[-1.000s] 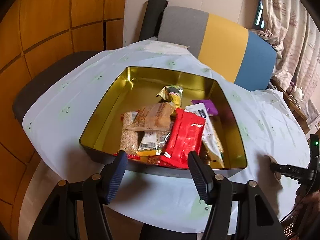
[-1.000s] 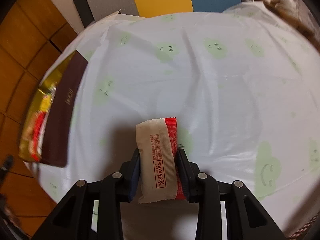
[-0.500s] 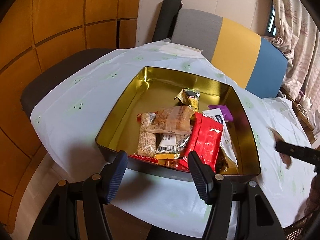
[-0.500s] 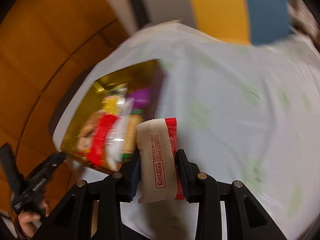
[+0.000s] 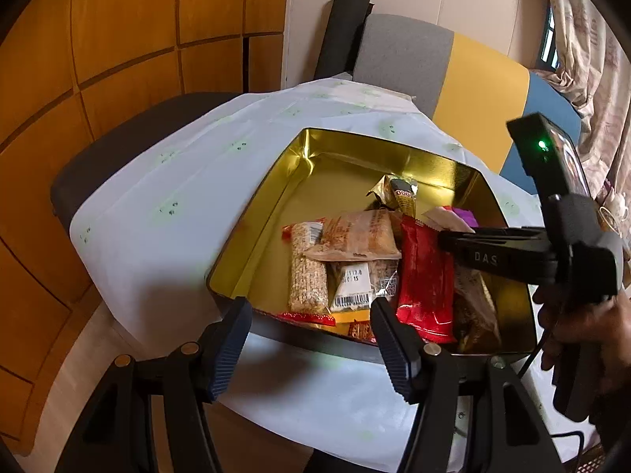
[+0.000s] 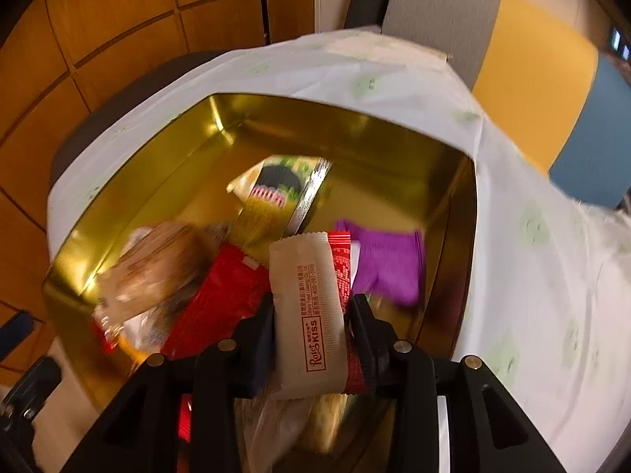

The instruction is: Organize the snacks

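The right gripper (image 6: 311, 315), jaws just easing apart, still clamped the white-and-red snack packet (image 6: 311, 307) above the gold tin (image 5: 276, 193). Released there, it could skid off the heaped wrappers. The left gripper (image 5: 307, 339) hung apart, empty, near the tin's front rim.

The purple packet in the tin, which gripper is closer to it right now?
Right. The right gripper, holding a white snack, hangs over the tin just beside the purple packet. The left gripper sits empty outside the tin's near wall, across the pile.
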`<state>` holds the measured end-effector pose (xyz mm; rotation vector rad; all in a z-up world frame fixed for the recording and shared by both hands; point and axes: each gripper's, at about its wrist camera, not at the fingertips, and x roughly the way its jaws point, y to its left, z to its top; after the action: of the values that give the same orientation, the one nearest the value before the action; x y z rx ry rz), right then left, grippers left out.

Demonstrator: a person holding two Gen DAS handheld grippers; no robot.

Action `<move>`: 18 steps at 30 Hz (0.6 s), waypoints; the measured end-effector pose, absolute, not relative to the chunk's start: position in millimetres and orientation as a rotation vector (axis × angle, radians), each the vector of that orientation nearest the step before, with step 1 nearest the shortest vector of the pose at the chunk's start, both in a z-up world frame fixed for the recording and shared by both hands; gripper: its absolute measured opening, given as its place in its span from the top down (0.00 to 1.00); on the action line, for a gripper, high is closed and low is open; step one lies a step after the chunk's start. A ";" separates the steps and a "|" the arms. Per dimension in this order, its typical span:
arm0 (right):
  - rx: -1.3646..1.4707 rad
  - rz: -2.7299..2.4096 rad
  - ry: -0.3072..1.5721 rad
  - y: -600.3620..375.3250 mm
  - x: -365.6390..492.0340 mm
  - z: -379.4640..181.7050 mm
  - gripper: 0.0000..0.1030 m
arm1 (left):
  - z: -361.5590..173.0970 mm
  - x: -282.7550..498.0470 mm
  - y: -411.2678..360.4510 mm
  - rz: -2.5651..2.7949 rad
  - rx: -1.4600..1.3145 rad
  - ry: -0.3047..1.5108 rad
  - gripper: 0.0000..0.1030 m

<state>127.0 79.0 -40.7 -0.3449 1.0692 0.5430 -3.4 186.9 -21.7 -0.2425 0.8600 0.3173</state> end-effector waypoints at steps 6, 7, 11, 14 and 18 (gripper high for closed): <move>-0.359 0.550 1.030 74.4 123.0 -37.2 0.46 | -16.4 0.3 187.2 0.335 -0.239 0.848 0.38; -0.354 0.550 1.023 74.2 120.6 -36.3 0.41 | -14.8 0.5 186.4 0.337 -0.239 0.843 0.38; -0.352 0.568 0.982 69.6 106.5 -28.1 0.35 | -9.3 0.2 180.8 0.339 -0.226 0.829 0.38; -0.335 0.571 0.949 67.1 97.0 -21.0 0.29 | -6.1 -1.6 177.6 0.340 -0.222 0.821 0.38; -0.321 0.553 0.894 58.8 79.2 -9.2 0.25 | -0.4 -3.9 171.2 0.342 -0.210 0.808 0.38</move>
<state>79.2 58.8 -9.2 -0.3209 0.8942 0.5529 -3.9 171.2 -0.4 -0.2098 0.8084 0.3416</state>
